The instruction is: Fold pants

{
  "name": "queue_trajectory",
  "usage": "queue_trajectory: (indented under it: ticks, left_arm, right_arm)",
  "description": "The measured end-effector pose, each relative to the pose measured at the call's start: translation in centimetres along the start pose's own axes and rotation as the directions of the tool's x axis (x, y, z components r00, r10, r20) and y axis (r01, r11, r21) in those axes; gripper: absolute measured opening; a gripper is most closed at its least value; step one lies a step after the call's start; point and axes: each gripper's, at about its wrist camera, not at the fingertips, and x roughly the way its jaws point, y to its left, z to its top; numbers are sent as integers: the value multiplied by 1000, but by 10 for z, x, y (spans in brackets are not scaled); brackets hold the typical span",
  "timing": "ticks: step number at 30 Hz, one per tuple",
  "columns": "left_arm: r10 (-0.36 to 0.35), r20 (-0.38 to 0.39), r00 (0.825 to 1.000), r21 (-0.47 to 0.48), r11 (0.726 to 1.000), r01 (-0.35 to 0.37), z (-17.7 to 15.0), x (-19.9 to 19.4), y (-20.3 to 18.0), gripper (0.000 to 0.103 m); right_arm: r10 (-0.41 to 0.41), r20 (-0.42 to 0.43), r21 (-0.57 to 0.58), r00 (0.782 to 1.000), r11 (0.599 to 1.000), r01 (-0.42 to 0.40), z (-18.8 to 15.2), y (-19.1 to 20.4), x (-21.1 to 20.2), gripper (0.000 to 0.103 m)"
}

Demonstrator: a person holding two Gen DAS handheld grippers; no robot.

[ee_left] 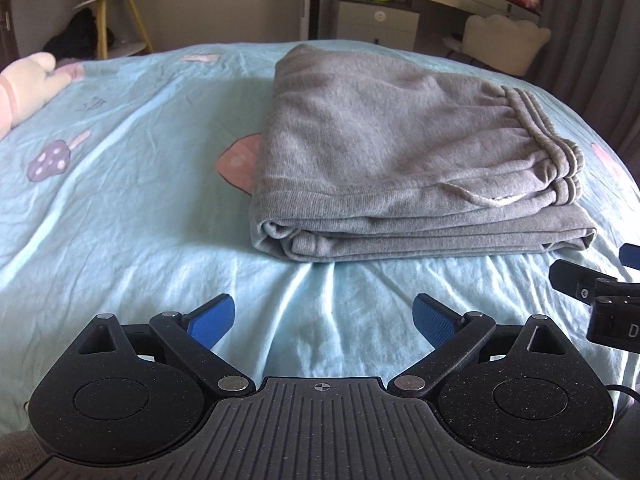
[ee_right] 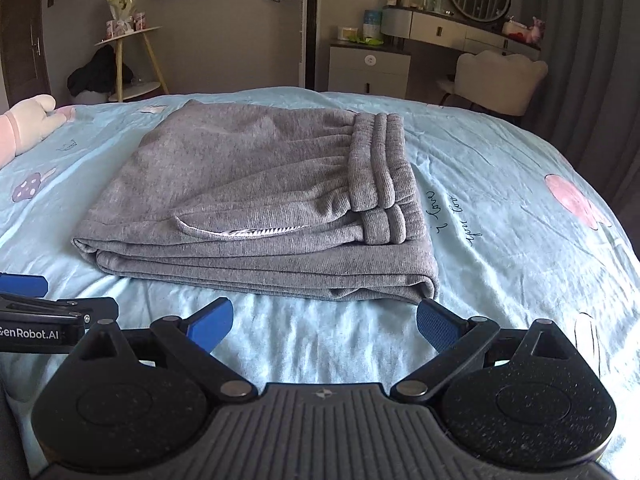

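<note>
The pants point(ee_left: 400, 160) lie folded mid-frame (waistband on top). I hold my left gripper point(ee_left: 324, 320) and right gripper point(ee_right: 325, 320) spread, empty; nothing looks left.

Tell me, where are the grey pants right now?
The grey pants lie folded on the light blue bedsheet, just ahead of both open grippers, with the pink plush toy far off to their left.

Pink plush toy point(ee_left: 24, 84) cut by left edge, pink print point(ee_left: 237, 160) half under pants point(ee_left: 400, 160)
</note>
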Motion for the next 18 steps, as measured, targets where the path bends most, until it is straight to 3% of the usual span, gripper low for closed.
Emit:
queue_trajectory:
  ticks: [18]
  left_arm:
    - [-8,-10,1000,6,1000,8,-1,1,-2,100]
  right_arm:
    - [-4,5,-3,1000,1000,4,0,1,-2,98]
